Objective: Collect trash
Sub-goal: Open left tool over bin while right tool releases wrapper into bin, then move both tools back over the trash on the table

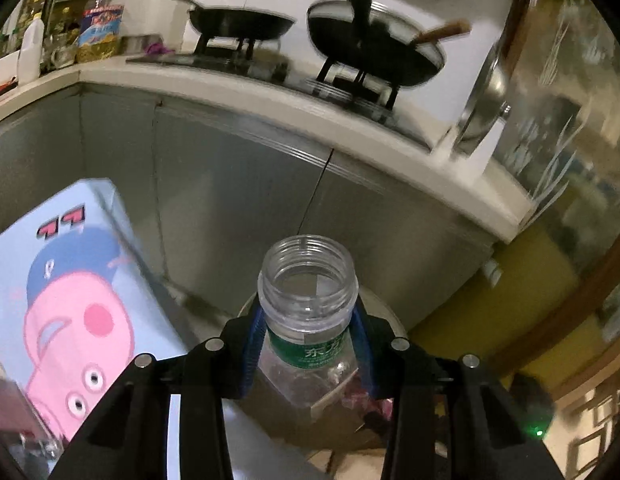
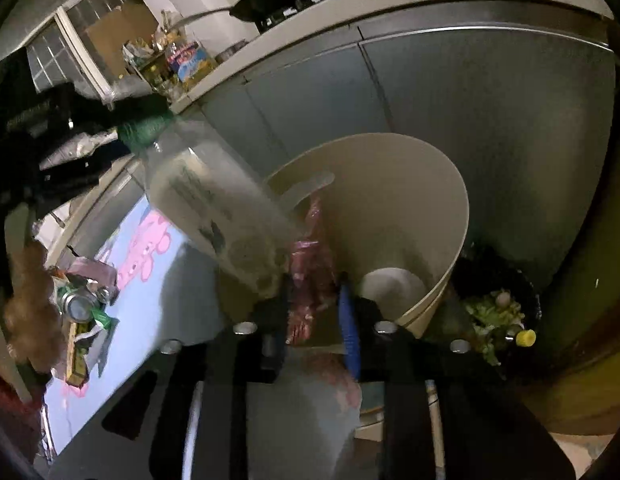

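Left view: the lower part of the bottle [image 1: 308, 320] is being hidden behind the left gripper [image 1: 308, 354]; only the open neck, no cap, and the green label band are showing. The blue pads [image 1: 252, 354] are pressing on the bottle at both sides just below the neck, so it is being held. Clear plastic, seemingly empty. The bin [image 1: 393, 320] below is mostly being covered by the bottle and the fingers.

Right view: the bottle [image 2: 214, 204] is appearing blurred, slanting over the rim of the cream bin [image 2: 449, 216]. A pink wrapper [image 2: 311, 280] is lying between the fingers of the right gripper [image 2: 313, 320]; the jaws are standing partly apart, and whether the pads are touching it is not readable. A can [image 2: 80, 304] and scraps are lying on the cartoon-print table [image 2: 170, 280], edges cut off. A dark bin [image 2: 501, 312] beside is holding food waste.
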The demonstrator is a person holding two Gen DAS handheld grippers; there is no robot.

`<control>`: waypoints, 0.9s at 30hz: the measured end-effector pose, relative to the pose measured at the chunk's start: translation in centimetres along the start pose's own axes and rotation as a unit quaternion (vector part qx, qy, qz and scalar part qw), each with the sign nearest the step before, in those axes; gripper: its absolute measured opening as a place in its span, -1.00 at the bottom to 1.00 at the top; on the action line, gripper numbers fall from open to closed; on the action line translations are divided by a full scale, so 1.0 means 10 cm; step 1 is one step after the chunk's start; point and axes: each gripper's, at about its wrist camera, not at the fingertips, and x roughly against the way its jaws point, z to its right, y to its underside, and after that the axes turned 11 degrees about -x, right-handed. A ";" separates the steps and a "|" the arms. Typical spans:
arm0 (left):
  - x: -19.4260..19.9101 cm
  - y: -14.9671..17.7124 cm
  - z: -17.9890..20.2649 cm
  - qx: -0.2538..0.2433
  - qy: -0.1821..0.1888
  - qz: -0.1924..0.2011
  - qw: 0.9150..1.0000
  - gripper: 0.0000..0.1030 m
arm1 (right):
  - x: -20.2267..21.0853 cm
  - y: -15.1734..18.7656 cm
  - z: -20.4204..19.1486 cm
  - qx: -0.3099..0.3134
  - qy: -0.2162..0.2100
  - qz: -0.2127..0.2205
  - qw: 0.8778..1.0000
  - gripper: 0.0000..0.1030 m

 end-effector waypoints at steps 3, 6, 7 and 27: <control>0.01 0.13 -0.02 0.013 -0.003 -0.010 1.000 0.02 | 0.06 0.02 -0.06 0.011 0.011 0.016 1.000 -0.17; 0.16 0.20 -0.04 0.024 -0.012 0.002 1.000 0.39 | 0.14 0.07 -0.12 0.016 0.021 0.040 0.999 -0.16; 0.22 0.21 -0.03 0.025 -0.015 0.008 1.000 0.41 | 0.17 0.08 -0.13 0.013 0.016 0.043 0.999 -0.16; 1.99 1.49 -0.30 -0.046 -0.139 0.069 0.987 0.54 | 0.53 1.00 -1.19 0.062 -0.052 0.022 0.996 -0.16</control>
